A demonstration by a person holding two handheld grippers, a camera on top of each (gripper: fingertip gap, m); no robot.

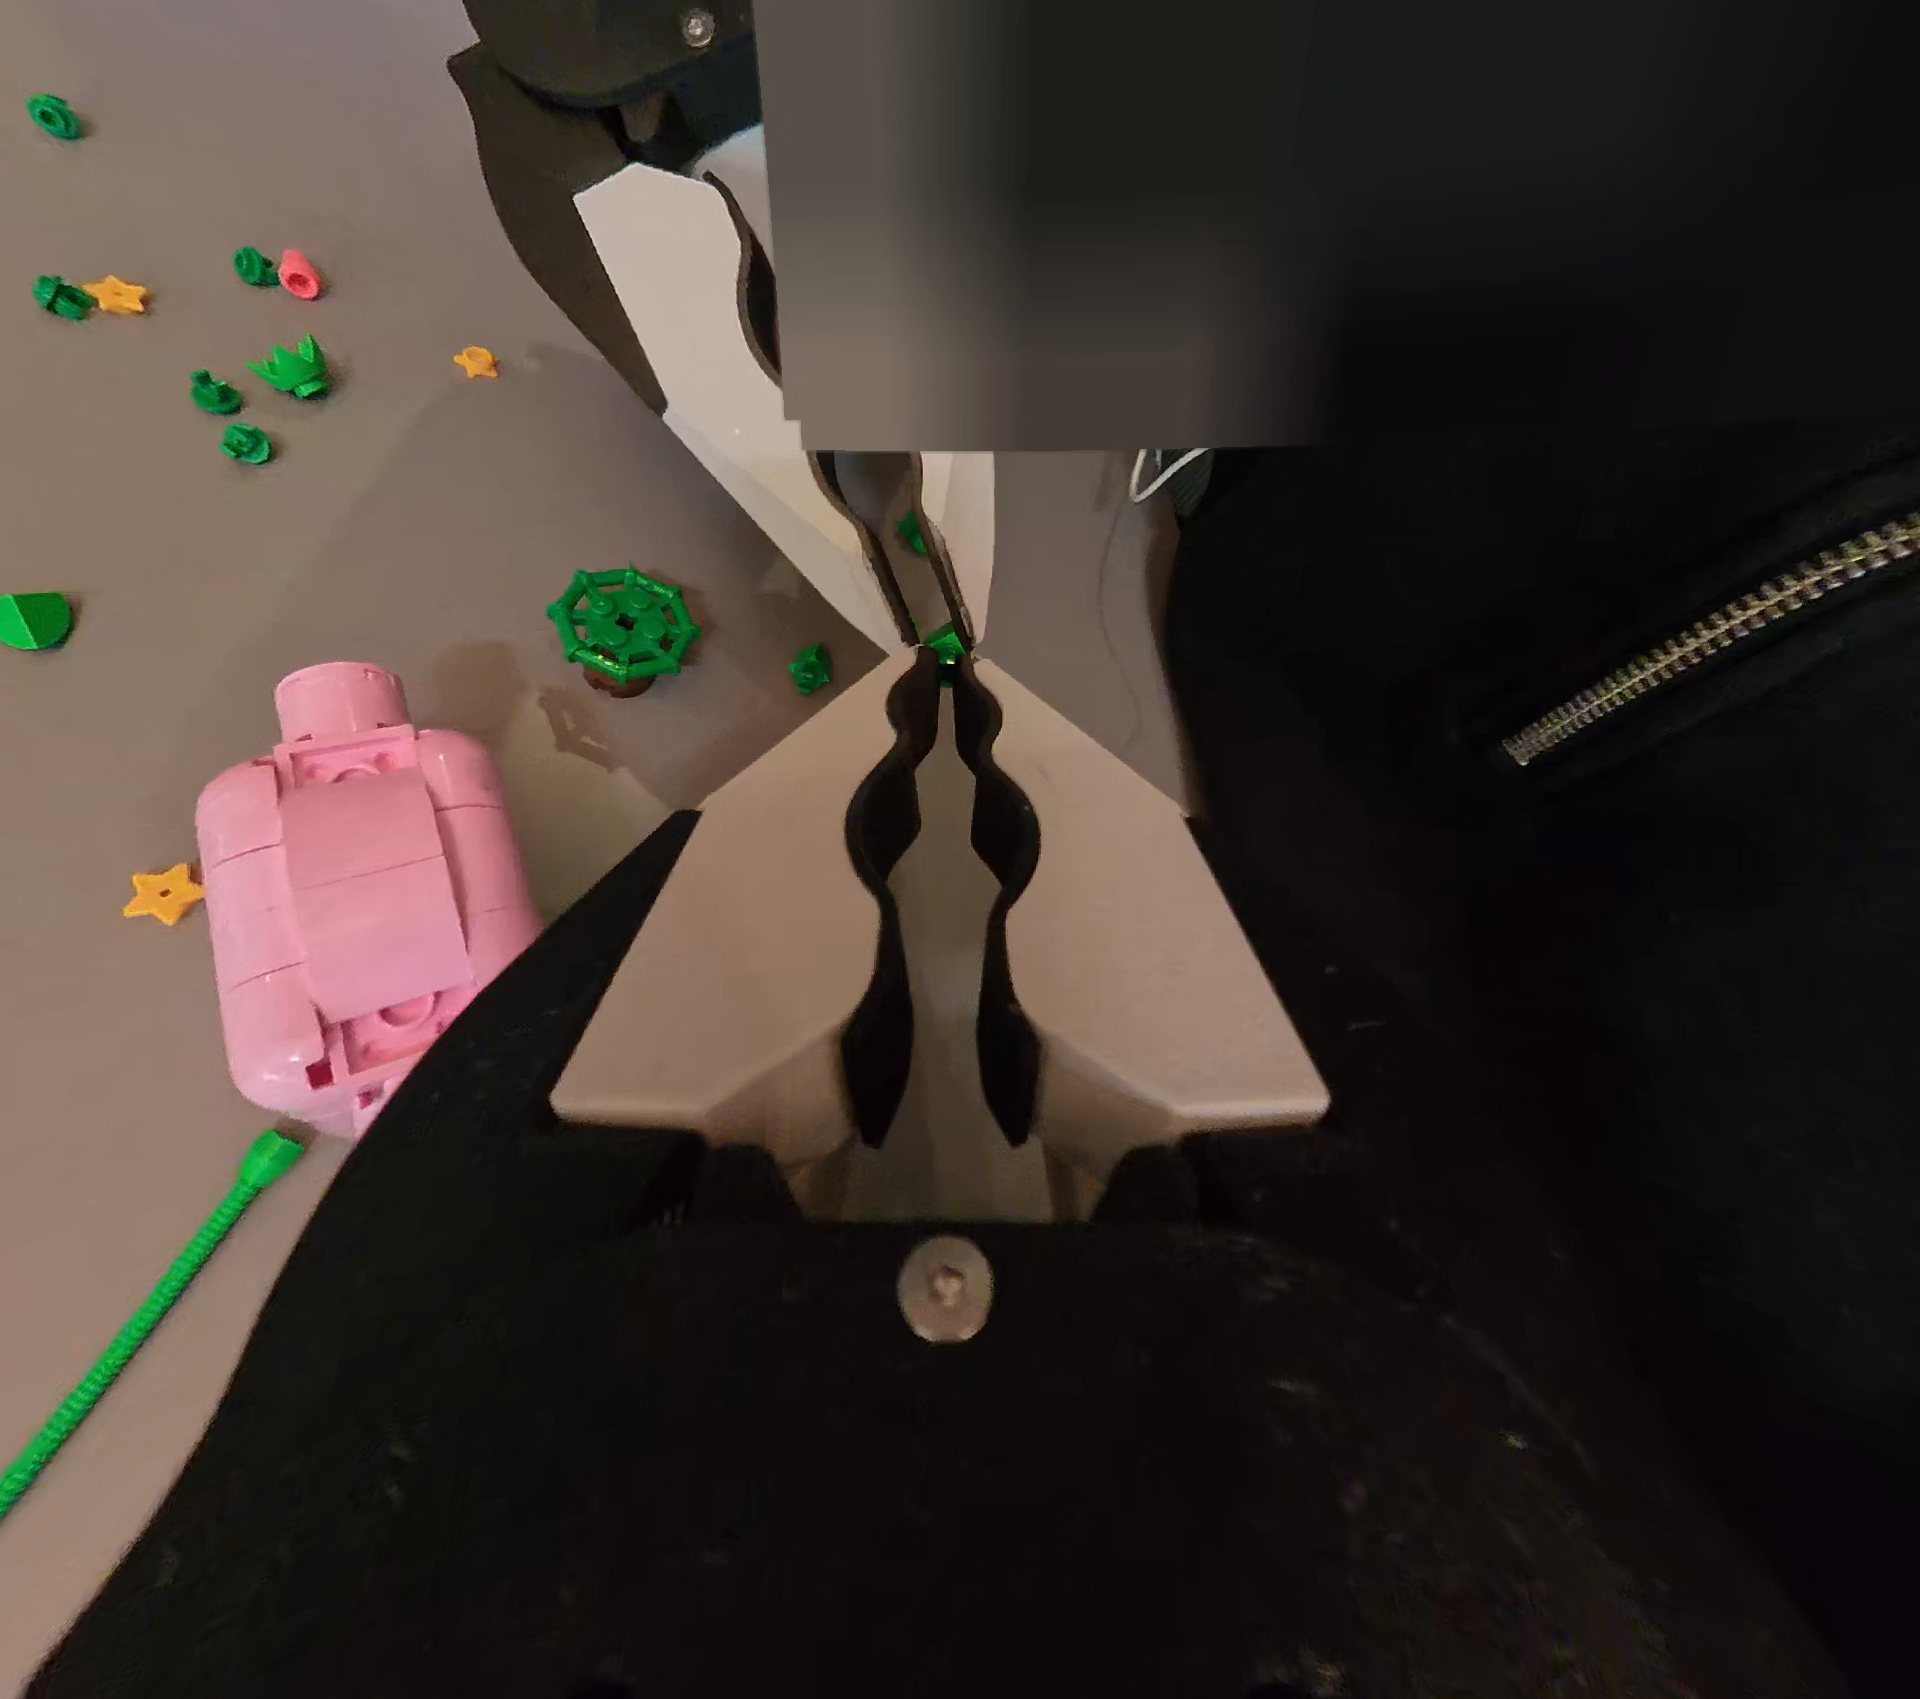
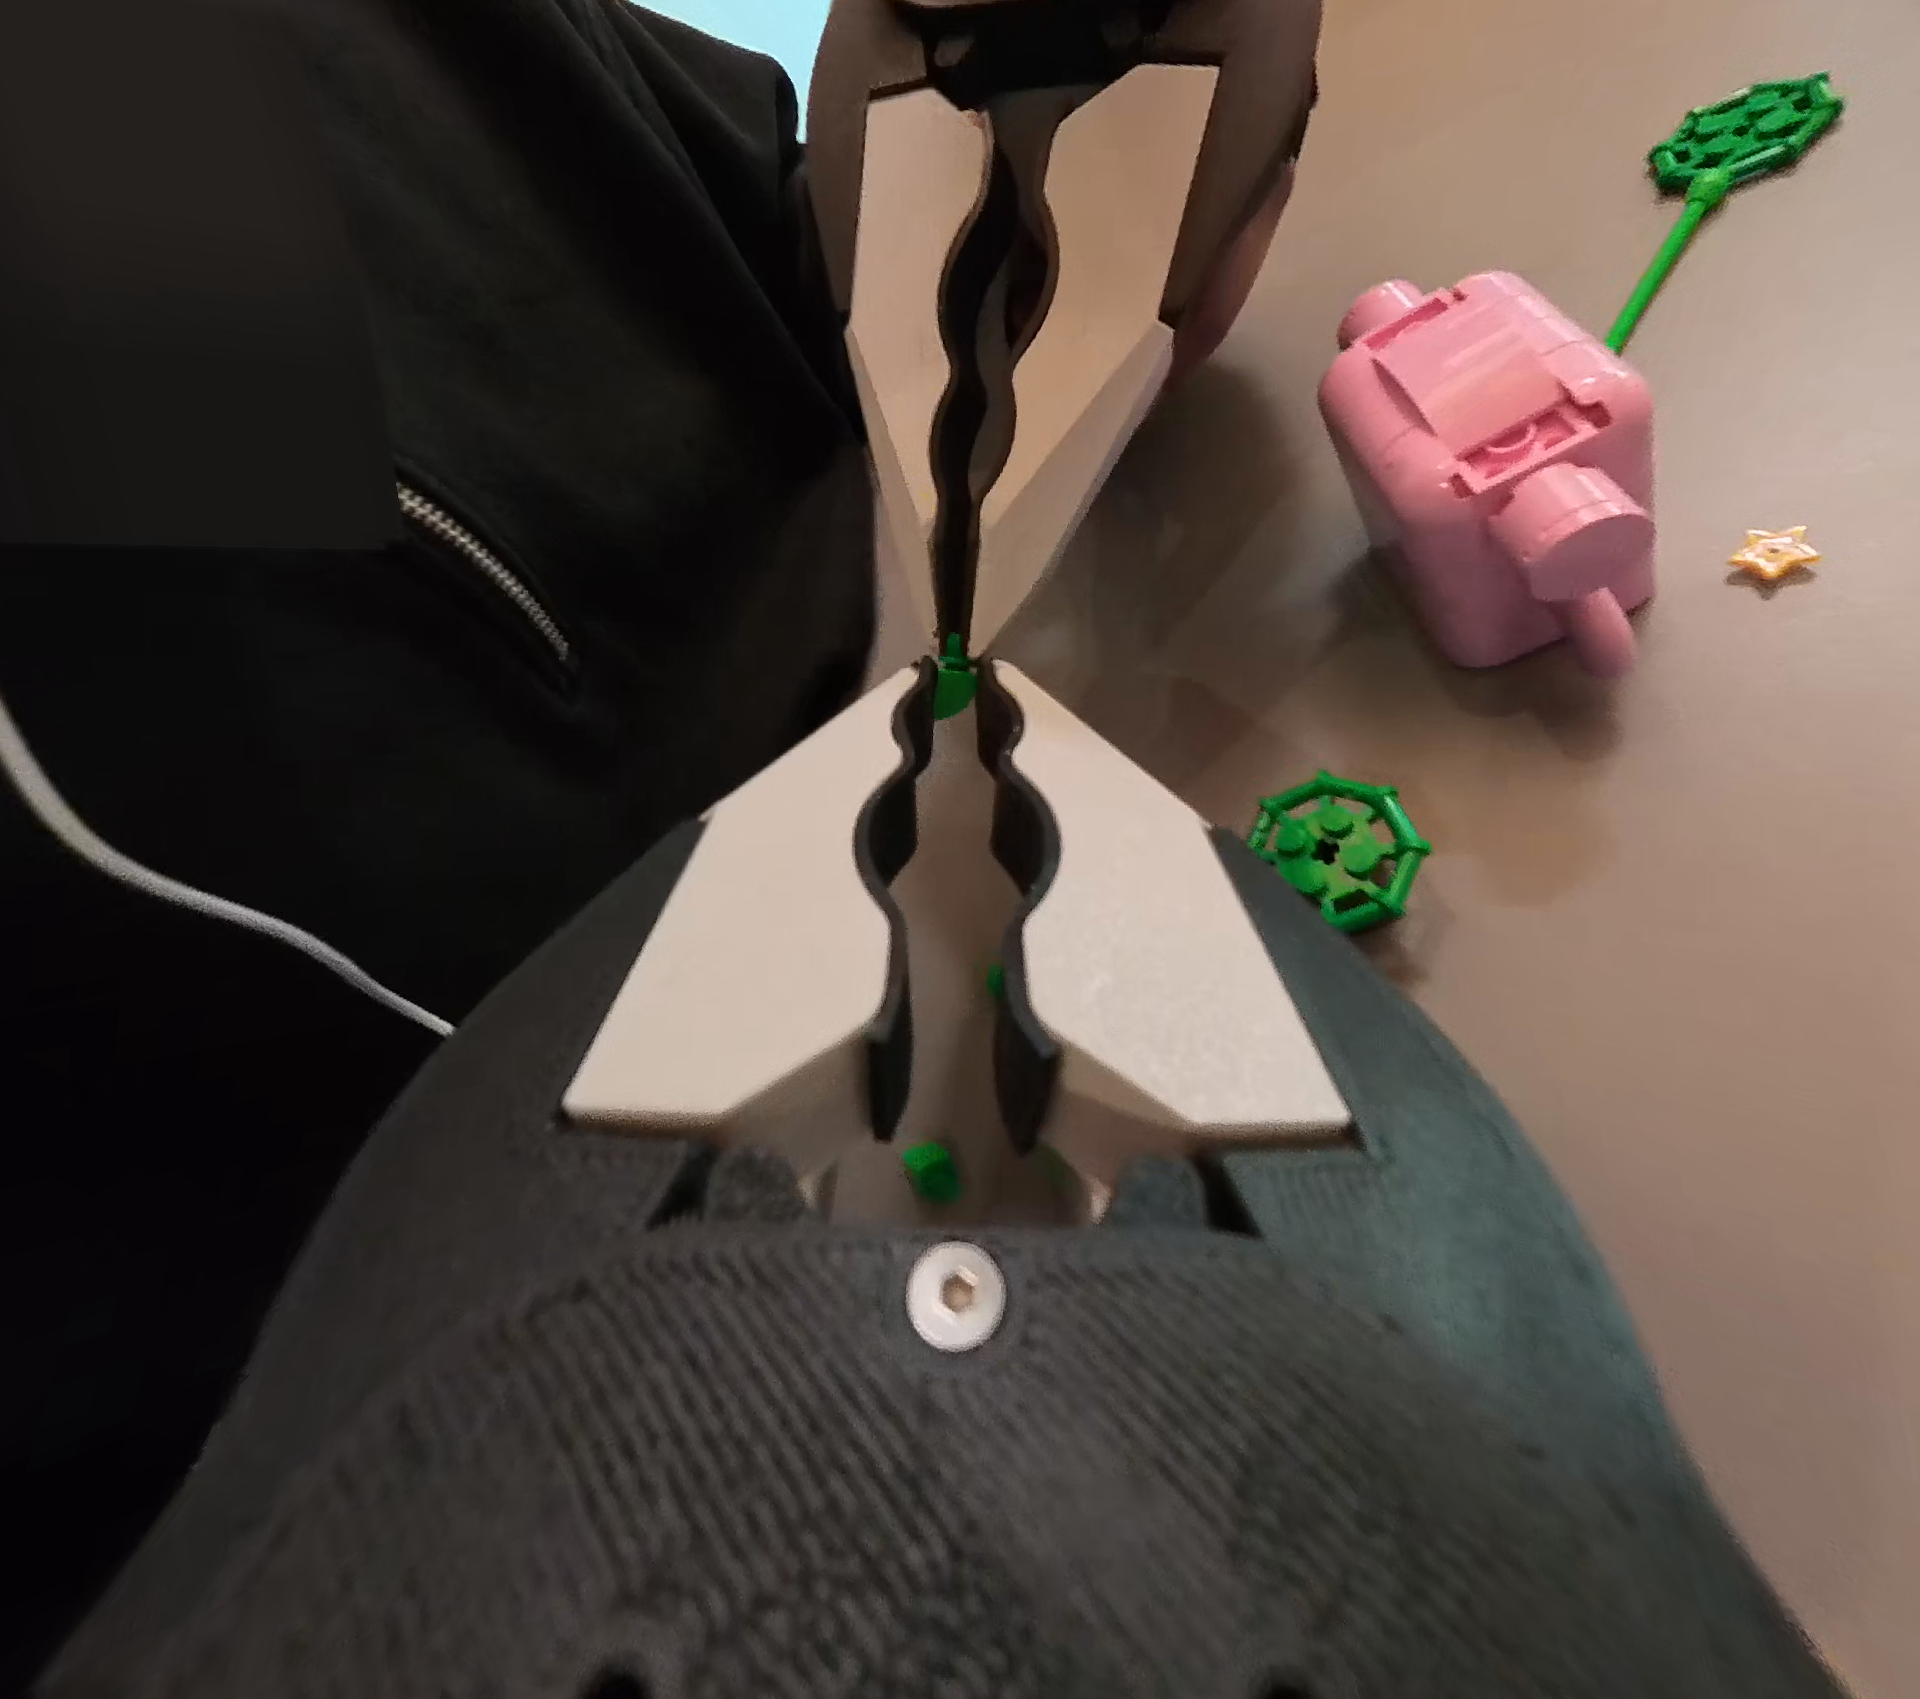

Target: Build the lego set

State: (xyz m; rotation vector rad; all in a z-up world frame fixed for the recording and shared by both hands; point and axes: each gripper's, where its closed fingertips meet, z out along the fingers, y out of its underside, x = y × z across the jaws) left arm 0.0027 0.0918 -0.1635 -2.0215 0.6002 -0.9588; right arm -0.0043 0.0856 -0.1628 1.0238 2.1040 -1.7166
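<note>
- Tip to tip above the tabletop [image 1: 312,39]: the left claw [image 1: 943,662] and right claw [image 2: 951,681] meet head-on, each pinched nearly closed on a small green piece [image 2: 951,685].
- Pink lego body [image 2: 1496,465] lies on its side nearby.
- Green web wheel [image 1: 623,621] sits beside it; loose green and yellow bits farther off.

Pink lego body [image 1: 358,896], green web piece [image 1: 623,619], yellow star [image 1: 164,893], grey table [image 1: 312,527].
</note>
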